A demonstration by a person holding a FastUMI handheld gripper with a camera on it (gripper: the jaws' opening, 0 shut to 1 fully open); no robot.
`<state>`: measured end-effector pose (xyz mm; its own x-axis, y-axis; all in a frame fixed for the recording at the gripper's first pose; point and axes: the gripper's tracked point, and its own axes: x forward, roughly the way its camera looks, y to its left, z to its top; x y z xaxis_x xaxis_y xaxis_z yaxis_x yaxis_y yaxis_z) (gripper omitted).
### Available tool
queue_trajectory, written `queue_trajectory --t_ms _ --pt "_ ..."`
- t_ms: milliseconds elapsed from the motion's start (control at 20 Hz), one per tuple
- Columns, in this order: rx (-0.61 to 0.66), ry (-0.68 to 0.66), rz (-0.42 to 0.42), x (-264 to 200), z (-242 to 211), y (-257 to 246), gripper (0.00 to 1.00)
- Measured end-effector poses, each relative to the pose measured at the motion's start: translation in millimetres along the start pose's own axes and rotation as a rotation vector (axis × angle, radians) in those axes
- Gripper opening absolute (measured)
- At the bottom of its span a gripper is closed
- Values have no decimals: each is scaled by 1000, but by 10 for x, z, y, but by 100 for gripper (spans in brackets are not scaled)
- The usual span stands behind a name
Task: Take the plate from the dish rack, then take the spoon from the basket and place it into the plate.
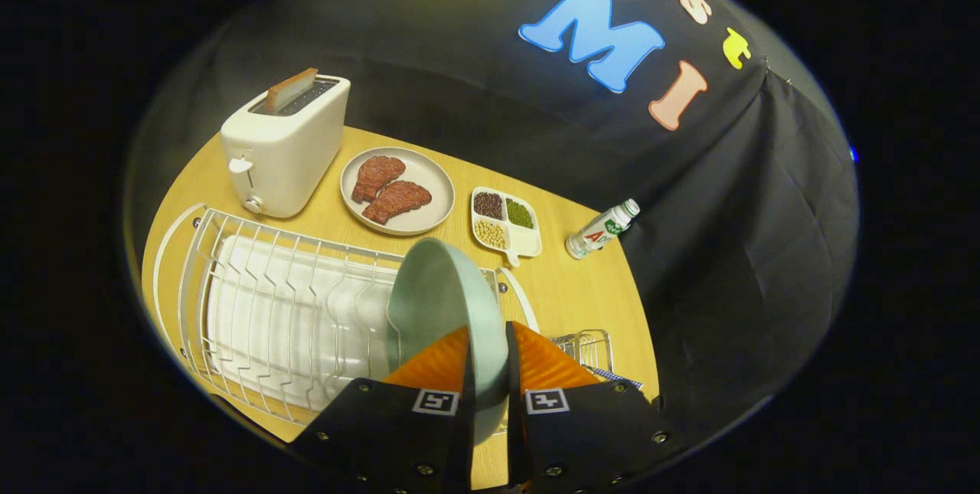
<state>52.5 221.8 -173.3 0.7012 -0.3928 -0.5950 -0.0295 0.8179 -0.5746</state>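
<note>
A pale green plate (440, 302) stands on edge, its rim caught between my two fingers, so my gripper (488, 371) is shut on it. The plate is held over the right end of the white wire dish rack (268, 310), tilted a little to the left. Just right of my fingers, a small wire basket (586, 347) peeks out at the rack's right side; whatever it holds is hidden. A checked cloth corner lies beside it.
Beyond the rack on the wooden table (582, 295) stand a white toaster (283, 145) with a slice in it, a grey plate with two meat pieces (398, 189), a small divided dish of beans (505, 222) and a lying bottle (601, 230).
</note>
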Motion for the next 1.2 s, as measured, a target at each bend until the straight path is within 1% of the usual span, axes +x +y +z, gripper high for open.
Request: queue_trajectory --t_ms 150,200,350,500,550,600,750,800,950,1100,1200 --pt "-14 -31 -47 -71 89 -130 17" --pt "-3 -38 -44 -66 112 -170 18" --pt "45 -70 -12 -143 243 -278 18" --pt "102 -141 35 -305 381 -581 17" --pt "125 -164 69 -369 386 -707 17" --pt "153 -176 126 -417 362 -811 17" --pt "267 -162 329 -485 79 -1116 17" --pt "299 -160 377 -478 -39 -1263 17" --pt "394 -162 505 -435 -471 -1568 17" --pt "485 -119 680 -420 -1019 -1658 17" --pt "509 -100 761 -396 -1334 -1700 17"
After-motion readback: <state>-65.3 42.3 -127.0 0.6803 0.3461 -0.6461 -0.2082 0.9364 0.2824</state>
